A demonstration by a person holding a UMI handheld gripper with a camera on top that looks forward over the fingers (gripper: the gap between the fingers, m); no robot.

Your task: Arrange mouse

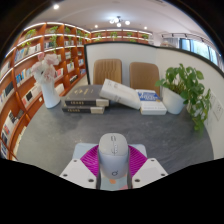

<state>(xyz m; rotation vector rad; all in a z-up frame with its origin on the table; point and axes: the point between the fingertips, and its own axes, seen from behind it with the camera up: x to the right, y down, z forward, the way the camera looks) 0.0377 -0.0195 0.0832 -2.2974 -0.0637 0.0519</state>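
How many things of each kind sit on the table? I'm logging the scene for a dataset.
Mouse, between the gripper fingers: 1
Books, in stacks and loose: about 5, exact number unclear
White vase: 1
Potted plant: 1
Total: about 8

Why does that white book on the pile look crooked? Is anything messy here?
Nothing is spilled or broken. The white book lies tilted, leaning on the stack of books instead of lying flat. The mouse sits straight between the fingers of the tool. The potted plant and white vase stand upright.
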